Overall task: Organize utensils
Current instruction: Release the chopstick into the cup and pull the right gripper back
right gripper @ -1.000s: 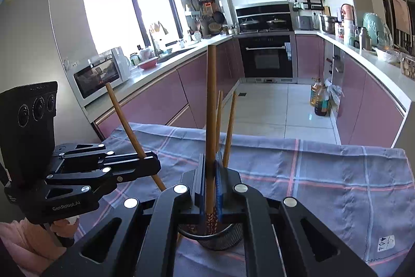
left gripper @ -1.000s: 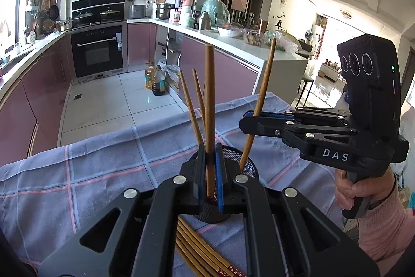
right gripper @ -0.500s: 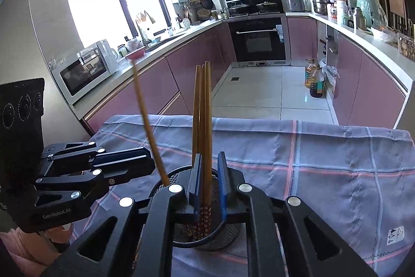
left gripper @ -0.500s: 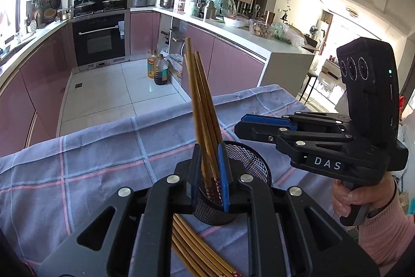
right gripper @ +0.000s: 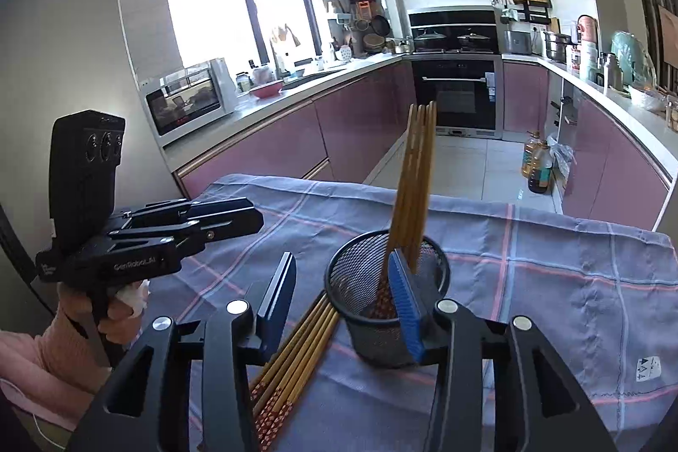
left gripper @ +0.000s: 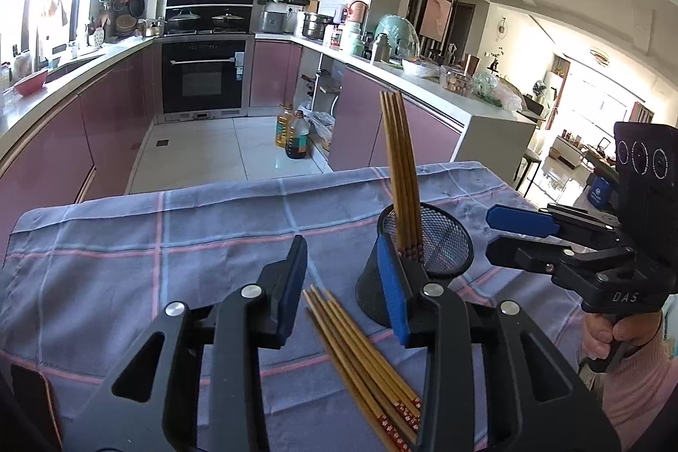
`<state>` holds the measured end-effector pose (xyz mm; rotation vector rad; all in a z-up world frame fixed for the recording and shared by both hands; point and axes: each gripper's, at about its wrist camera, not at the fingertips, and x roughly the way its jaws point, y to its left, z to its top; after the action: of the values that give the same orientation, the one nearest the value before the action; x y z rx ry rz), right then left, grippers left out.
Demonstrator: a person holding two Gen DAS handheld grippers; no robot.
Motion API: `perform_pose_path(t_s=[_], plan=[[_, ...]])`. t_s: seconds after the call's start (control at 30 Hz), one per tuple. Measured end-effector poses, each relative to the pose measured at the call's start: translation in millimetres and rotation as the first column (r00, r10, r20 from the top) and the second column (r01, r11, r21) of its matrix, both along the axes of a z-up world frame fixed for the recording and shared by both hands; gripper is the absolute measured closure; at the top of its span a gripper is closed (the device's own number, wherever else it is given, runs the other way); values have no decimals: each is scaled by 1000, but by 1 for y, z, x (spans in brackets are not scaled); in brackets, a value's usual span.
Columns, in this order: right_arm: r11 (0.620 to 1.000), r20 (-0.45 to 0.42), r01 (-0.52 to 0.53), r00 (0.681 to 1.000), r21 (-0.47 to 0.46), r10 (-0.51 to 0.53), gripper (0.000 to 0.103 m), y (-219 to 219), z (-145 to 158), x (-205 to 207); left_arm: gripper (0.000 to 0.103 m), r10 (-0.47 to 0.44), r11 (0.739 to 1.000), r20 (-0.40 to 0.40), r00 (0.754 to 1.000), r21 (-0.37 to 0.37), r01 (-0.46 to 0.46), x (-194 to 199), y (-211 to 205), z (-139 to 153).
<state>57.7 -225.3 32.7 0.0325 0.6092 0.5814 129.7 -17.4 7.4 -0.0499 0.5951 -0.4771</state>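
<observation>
- The right gripper (left gripper: 521,236) reads "DAS"; the left gripper (right gripper: 250,217) reads "GenRobot.AI".
- Both grippers' jaws are opening, empty, beside the mesh cup (left gripper: 440,240) of chopsticks (left gripper: 400,172).

Black wire-mesh cup (left gripper: 440,240), matt wooden chopsticks (left gripper: 360,359), woven checked cloth (left gripper: 169,240).

I am seeing a mesh cup (left gripper: 440,253) sitting on the table cloth (left gripper: 127,240). Some chopsticks (left gripper: 400,172) are standing in the cup. More loose chopsticks (left gripper: 360,359) are lying on the cloth just beside the cup, toward me. Behind the table, bottles (left gripper: 292,132) are standing on the kitchen floor.
</observation>
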Motion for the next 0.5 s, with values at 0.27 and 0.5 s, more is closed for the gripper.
perform_pose_path(t_s=[0.27, 0.5], plan=[[999, -165, -42, 985, -10, 39, 59, 26, -55, -6, 60, 14, 995, -81, 997, 103, -6, -27, 3, -51], [999, -240, -21, 971, -40, 10, 59, 36, -84, -7, 60, 11, 992, -173, 985, 126, 11, -31, -2, -91]])
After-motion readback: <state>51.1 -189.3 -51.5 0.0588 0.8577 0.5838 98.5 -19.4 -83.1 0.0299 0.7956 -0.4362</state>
